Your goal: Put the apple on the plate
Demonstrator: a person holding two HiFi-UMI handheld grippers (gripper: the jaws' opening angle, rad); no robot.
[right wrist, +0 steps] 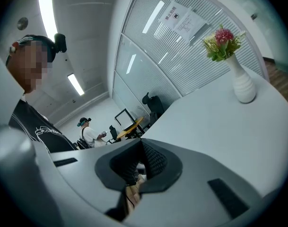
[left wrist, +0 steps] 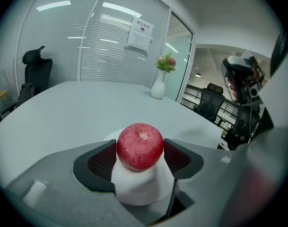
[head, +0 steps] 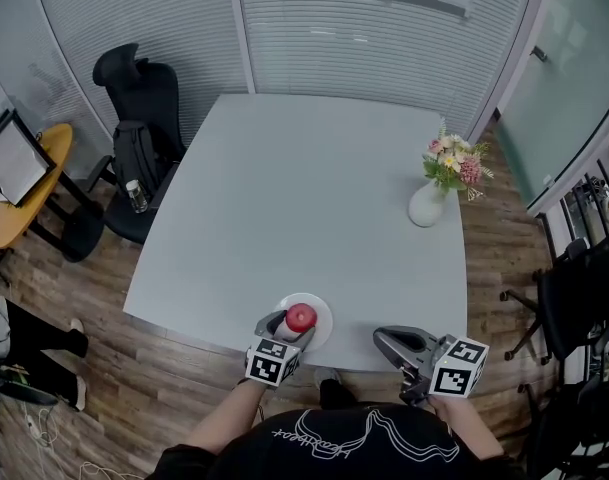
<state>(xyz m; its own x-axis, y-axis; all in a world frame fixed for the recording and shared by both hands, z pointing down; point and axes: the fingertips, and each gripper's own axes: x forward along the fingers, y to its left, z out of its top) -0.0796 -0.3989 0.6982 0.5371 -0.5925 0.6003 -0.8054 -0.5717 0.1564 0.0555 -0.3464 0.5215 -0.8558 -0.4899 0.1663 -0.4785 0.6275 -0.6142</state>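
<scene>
1. The red, round apple point(left wrist: 140, 145), with finely speckled skin, stands upright with its stem dimple on top. It sits between the dark pads of the left gripper point(head: 287, 328), which press its two sides, over the plate.
2. The small round white plate point(head: 325, 320) lies flat near the front edge of the pale grey table, under the apple.

Office meeting room, blind-covered glass partitions point(head: 364, 28), large white table point(head: 304, 198), black swivel chair point(head: 136, 93)
</scene>
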